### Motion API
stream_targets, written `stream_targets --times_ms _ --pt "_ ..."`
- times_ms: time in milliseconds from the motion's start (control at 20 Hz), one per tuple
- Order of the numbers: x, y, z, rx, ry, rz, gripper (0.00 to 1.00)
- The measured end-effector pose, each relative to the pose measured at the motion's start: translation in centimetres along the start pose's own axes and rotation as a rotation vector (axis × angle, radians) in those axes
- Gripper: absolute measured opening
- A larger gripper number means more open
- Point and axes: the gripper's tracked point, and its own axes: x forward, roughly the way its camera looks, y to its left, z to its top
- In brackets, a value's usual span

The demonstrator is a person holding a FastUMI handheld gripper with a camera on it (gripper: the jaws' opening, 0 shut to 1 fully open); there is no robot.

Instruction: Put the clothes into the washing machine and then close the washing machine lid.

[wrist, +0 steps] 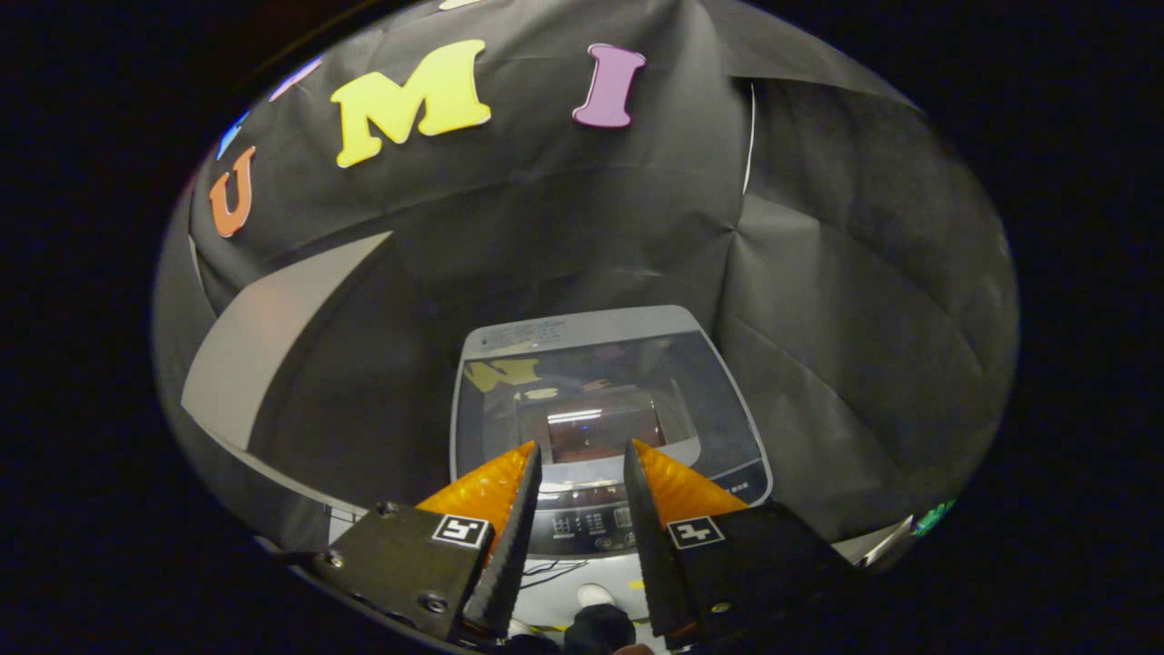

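Beyond our tongs (582, 459) stood the washing machine (605, 409), lid (600, 391) down, straight ahead past the fingertips; we held the tongs released, gripping nothing.

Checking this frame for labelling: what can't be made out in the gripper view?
- Drum contents: the shut, glossy lid of the washing machine mirrors the booth.
- Control panel: markings too small, partly behind the fingers.
- Machine front: cut off by the open gripper, which holds nothing.
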Motion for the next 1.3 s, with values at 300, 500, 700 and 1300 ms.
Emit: stream_targets --times_ms 300,500,700,1300 --pt "-10.3 2.0 -1.2 0.022 -0.181 -0.038 0.58" --pt "-18.2 3.4 -2.4 0.012 -0.293 -0.014 0.58" --pt "-25.1 3.2 -2.4 0.006 -0.415 0.005 0.58" --pt "-40.7 0.4 -4.1 -0.054 -0.628 0.164 0.93"
